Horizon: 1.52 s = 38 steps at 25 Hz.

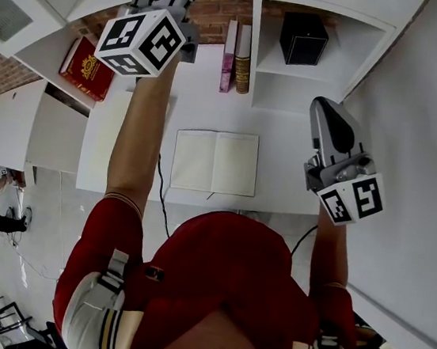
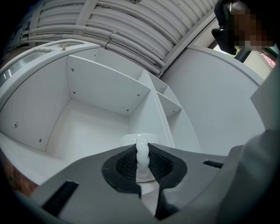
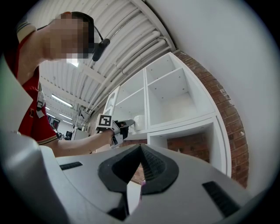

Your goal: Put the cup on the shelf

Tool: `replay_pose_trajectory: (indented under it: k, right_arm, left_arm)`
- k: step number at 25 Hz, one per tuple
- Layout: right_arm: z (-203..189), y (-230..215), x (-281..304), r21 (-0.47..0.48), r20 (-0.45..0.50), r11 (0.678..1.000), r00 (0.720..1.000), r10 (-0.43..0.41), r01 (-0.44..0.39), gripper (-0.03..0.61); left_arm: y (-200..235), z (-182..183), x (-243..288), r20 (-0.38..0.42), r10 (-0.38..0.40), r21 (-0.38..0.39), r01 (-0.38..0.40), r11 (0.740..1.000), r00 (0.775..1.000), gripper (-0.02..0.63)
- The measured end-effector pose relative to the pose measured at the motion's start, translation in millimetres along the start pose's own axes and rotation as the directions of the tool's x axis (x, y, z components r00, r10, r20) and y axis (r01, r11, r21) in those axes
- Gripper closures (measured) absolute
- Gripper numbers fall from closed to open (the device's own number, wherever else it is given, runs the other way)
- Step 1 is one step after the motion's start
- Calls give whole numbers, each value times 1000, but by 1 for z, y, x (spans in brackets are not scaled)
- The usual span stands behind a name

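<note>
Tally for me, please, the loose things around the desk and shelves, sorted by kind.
Closed books: 3 (pink book, brown book, red book)
Open notebook: 1
Black box: 1
White cup: 1
Total: 6

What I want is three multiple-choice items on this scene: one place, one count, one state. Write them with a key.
1. Where is the notebook?
A. on the desk
B. in a cubby
C. in a gripper

2. How many books stand side by side left of the box?
A. one
B. two
C. four

3. What state is the left gripper in?
A. open, empty
B. shut on the cup's handle
C. shut on a book

Key:
1 A, it lies open on the desk.
2 B, one is pink and one brown.
3 B, the pads pinch the white handle.
</note>
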State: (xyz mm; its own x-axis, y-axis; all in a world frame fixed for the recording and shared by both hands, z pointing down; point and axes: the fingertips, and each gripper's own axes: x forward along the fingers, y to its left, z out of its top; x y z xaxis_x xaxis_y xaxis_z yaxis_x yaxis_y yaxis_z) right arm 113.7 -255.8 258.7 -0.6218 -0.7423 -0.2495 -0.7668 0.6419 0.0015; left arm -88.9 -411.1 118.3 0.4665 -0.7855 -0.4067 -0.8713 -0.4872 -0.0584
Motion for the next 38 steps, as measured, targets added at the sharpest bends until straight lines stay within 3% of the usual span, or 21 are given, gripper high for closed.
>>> replay_pose_trajectory:
  k: [29,38]
  right_arm:
    - [-10,8,-3,28,-8,1000,1000,-10,10,581]
    - [-10,14,-7,31,-6,1000,1000,-7,7,581]
  left_arm:
    - [1,-13,10,-106,12,41,-8,999,994,566]
    - [-3,-12,6,-126,7,53,0,999,992,500]
